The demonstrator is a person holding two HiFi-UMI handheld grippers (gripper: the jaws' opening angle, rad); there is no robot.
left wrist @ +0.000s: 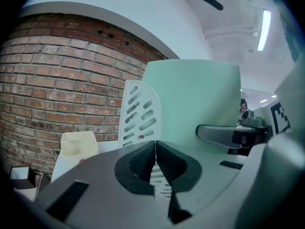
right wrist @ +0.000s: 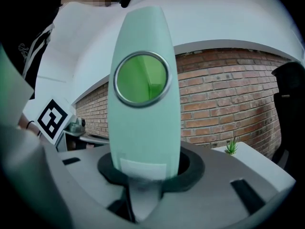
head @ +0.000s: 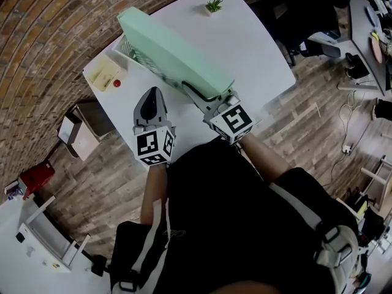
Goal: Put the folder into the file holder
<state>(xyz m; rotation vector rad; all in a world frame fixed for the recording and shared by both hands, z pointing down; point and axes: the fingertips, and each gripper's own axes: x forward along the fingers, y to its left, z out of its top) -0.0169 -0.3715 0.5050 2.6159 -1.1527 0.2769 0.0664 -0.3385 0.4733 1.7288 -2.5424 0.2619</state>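
Head view: 1 mint-green lever-arch folder (head: 174, 51) lay tilted above the white table (head: 257, 48). Its far end was over the white slotted plastic file holder (head: 130, 49); whether it sat inside could not be told. The right gripper (head: 205, 97) held its near end. The left gripper (head: 150, 97) hung just beside, apart from the folder. 1 small green potted plant (head: 214, 6) stood at the far corner.

Left gripper view: jaws were pressed together, with nothing between them. The folder stood just right of the holder, before a red brick wall (left wrist: 62, 80).

Right gripper view: jaws were clamped on the folder's spine, below its metal-ringed finger hole (right wrist: 141, 78).
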